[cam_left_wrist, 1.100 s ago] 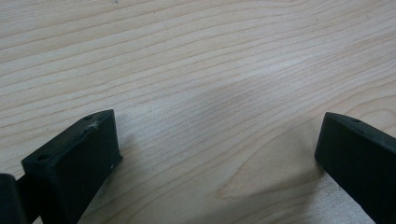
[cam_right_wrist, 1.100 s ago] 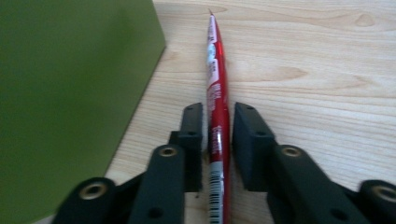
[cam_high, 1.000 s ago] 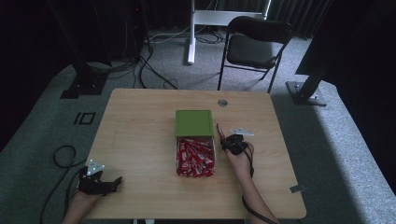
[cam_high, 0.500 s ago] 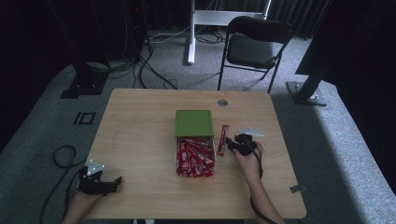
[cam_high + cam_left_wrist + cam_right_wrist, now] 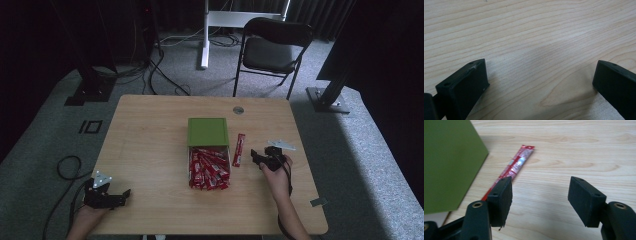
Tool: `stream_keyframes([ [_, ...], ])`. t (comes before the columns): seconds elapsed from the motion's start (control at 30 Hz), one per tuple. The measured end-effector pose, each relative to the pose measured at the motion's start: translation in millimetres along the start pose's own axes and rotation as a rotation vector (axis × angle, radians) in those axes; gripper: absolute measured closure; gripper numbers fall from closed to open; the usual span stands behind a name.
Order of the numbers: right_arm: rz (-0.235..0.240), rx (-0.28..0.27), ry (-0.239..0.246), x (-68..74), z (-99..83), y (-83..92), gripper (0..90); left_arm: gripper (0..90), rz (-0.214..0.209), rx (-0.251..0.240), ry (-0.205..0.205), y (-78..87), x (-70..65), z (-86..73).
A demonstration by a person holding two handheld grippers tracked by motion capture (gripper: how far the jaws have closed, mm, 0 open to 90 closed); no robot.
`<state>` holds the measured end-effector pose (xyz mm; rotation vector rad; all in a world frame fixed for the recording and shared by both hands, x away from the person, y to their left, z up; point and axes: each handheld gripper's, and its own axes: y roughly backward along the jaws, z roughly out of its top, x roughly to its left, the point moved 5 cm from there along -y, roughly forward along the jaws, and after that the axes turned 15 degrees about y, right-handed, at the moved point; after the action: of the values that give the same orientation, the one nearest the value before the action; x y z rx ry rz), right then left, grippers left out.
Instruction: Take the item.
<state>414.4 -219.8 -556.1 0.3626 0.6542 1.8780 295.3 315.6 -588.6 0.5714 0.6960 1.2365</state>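
Locating sachet: flat on table, just right of green box.
Long axis: parallel to box side.
Right gripper: nearer, jaws just opening, nothing between; sachet lies left.
Left gripper: released, well apart.

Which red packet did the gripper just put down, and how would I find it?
Start at the green box in the middle of the wooden table. Just beside its right edge, one long red packet lies flat on bare wood, near the right gripper. Unlike the pile of red packets heaped below the box, it lies alone.
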Motion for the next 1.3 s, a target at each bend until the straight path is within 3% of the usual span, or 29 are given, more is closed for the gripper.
stream_keyframes([
  [0.27,-0.027,0.008,-0.017,-12.2,-12.6,7.6,31.3,0.7,0.000,0.000,0.000,0.0,0.0,0.0],
  [0.47,-0.048,0.024,-0.045,-20.6,-21.5,12.1,22.6,0.7,0.000,0.000,0.000,0.0,0.0,0.0],
  [0.53,-0.087,0.032,-0.067,-26.5,-26.6,14.8,18.8,0.6,0.000,0.000,0.000,0.0,0.0,0.0],
  [0.63,-0.097,0.057,-0.059,-29.9,-32.6,17.8,17.3,0.6,0.000,0.000,0.000,0.0,0.0,0.0],
  [0.97,-0.148,0.109,-0.105,-43.0,-50.3,27.5,17.3,0.6,0.000,0.000,0.000,0.0,0.0,0.0],
  [1.3,-0.175,0.143,-0.101,-50.2,-67.5,37.2,17.3,0.7,0.000,0.000,0.000,0.0,0.0,0.0],
])
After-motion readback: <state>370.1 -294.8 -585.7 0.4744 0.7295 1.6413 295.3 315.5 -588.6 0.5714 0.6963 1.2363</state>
